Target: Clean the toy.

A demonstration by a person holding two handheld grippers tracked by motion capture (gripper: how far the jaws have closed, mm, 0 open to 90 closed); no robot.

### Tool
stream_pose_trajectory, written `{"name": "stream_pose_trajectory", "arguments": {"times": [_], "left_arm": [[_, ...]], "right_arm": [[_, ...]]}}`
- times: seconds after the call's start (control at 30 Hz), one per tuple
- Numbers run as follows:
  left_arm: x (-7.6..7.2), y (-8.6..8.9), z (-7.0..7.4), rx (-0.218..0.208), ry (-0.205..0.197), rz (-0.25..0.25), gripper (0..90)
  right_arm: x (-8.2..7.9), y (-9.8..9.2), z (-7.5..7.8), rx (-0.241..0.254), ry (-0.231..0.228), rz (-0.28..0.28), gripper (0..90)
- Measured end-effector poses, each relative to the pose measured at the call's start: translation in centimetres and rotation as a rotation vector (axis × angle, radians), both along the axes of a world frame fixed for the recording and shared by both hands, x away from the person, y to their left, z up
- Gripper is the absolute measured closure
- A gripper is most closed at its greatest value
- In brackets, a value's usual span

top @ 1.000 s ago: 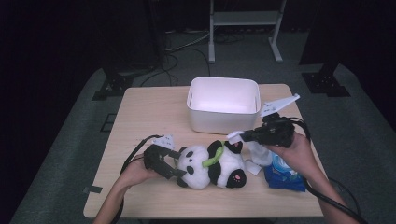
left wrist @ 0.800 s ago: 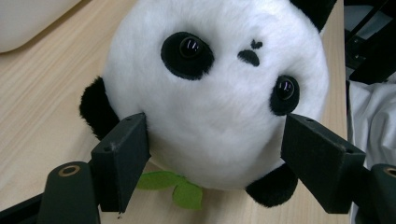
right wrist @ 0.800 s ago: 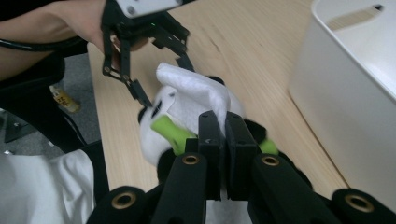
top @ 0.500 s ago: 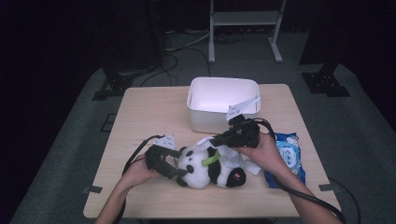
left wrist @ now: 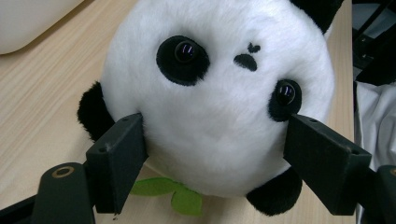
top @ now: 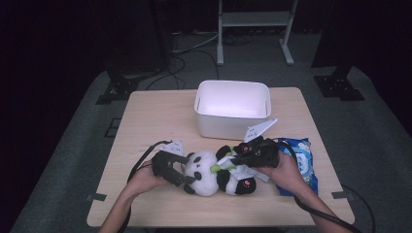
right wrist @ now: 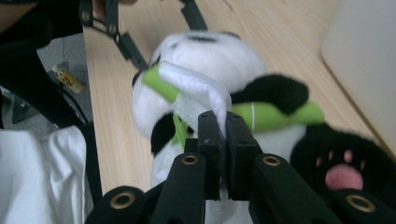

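Note:
A panda plush [top: 210, 178] lies on its back on the wooden table [top: 155, 126], head to the left. My left gripper [top: 186, 173] is shut on the panda's white head [left wrist: 219, 84], one jaw pressing on each side. My right gripper [top: 229, 162] is shut on a white wipe [right wrist: 196, 86], which rests against the panda's chest by its green bamboo stick [right wrist: 275, 116]. The right gripper view shows its jaws [right wrist: 226, 119] pressed together on the wipe's edge. The panda's black paw with pink pads [right wrist: 343, 175] lies just beside them.
A white rectangular bin [top: 233, 108] stands behind the panda at the table's middle. A blue pack of wipes [top: 303, 156] lies at the right, partly under the right hand. A metal stand [top: 252, 19] and cables are on the floor beyond the table.
My right gripper came left and down from above the blue pack to the panda's chest, bringing the white wipe. The pack is now uncovered. The left gripper stayed on the head.

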State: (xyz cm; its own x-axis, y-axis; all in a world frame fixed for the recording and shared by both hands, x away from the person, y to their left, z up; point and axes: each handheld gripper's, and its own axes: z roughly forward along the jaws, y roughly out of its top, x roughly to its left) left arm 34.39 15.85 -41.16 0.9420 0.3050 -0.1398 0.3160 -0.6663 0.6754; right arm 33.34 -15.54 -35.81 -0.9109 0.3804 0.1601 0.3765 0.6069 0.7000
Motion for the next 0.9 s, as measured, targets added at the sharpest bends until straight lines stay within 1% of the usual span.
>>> {"name": "stream_pose_trajectory", "arguments": {"times": [0.03, 0.07, 0.13, 0.17, 0.2, 0.23, 0.27, 0.3, 0.33, 0.37, 0.4, 0.43, 0.47, 0.57, 0.63, 0.67, 0.7, 0.83, 0.87, 0.9], "left_arm": [[0.0, 0.0, 0.0, 0.001, 0.000, -0.001, 19.9], [0.0, 0.0, 0.0, 0.000, 0.000, 0.000, 19.9], [0.0, 0.0, 0.0, 0.001, -0.001, 0.000, 19.7], [0.0, 0.0, 0.0, 0.002, -0.001, 0.000, 19.7], [0.0, 0.0, 0.0, 0.002, 0.001, -0.001, 19.6], [0.0, 0.0, 0.0, 0.001, 0.001, 0.000, 19.6], [0.0, 0.0, 0.0, 0.000, 0.002, 0.000, 19.6], [0.0, 0.0, 0.0, -0.003, 0.004, 0.000, 19.6], [0.0, 0.0, 0.0, -0.006, 0.005, -0.001, 19.6], [0.0, 0.0, 0.0, -0.008, 0.006, -0.001, 19.6], [0.1, 0.0, 0.0, -0.010, 0.005, -0.002, 19.6], [0.1, -0.1, 0.0, -0.014, 0.006, -0.002, 19.6], [0.0, -0.1, 0.0, -0.014, 0.006, -0.002, 19.6], [0.0, -0.2, 0.0, -0.020, 0.009, -0.004, 19.2], [-0.1, -0.2, 0.0, -0.026, 0.011, -0.012, 19.1], [-0.1, -0.2, 0.0, -0.030, 0.011, -0.013, 19.0], [-0.2, -0.2, 0.0, -0.030, 0.010, -0.016, 19.0], [-0.2, -0.4, 0.2, -0.036, 0.001, -0.007, 18.5], [-0.2, -0.4, 0.3, -0.041, -0.012, 0.000, 18.3], [-0.2, -0.4, 0.4, -0.043, -0.027, 0.007, 14.9]], "right_arm": [[-0.2, -0.3, -0.2, -0.005, -0.008, 0.002, 84.6], [-0.4, -0.5, -0.3, -0.003, -0.004, 0.004, 83.8], [-0.8, -0.9, -0.4, -0.014, -0.022, 0.014, 82.0], [-0.9, -1.0, -0.5, -0.016, -0.023, 0.015, 81.5], [-1.0, -1.2, -0.5, -0.012, -0.017, 0.024, 80.9], [-1.1, -1.2, -0.6, -0.020, -0.017, 0.029, 80.6], [-1.3, -1.3, -0.7, -0.034, -0.008, 0.044, 78.1], [-1.3, -1.3, -0.7, -0.034, -0.008, 0.044, 78.1], [-1.3, -1.3, -0.8, -0.045, -0.004, 0.055, 76.8], [-1.4, -1.3, -0.9, -0.063, -0.006, 0.062, 75.3], [-1.6, -1.1, -1.0, -0.087, -0.001, 0.082, 72.6], [-1.6, -1.1, -1.0, -0.087, -0.001, 0.082, 72.6], [-1.7, -1.0, -1.0, -0.100, -0.004, 0.087, 70.9], [-2.0, -0.5, -1.0, -0.152, -0.021, 0.112, 67.4], [-2.3, -0.2, -1.2, -0.191, -0.042, 0.122, 66.8], [-2.7, 0.1, -1.4, -0.233, -0.066, 0.136, 66.5], [-2.7, 0.1, -1.4, -0.233, -0.066, 0.136, 66.5], [-3.4, 0.5, -1.6, -0.284, -0.119, 0.140, 66.5], [-3.4, 0.6, -1.7, -0.291, -0.119, 0.135, 66.6], [-3.5, 0.6, -2.1, -0.303, -0.112, 0.130, 67.2]]}}
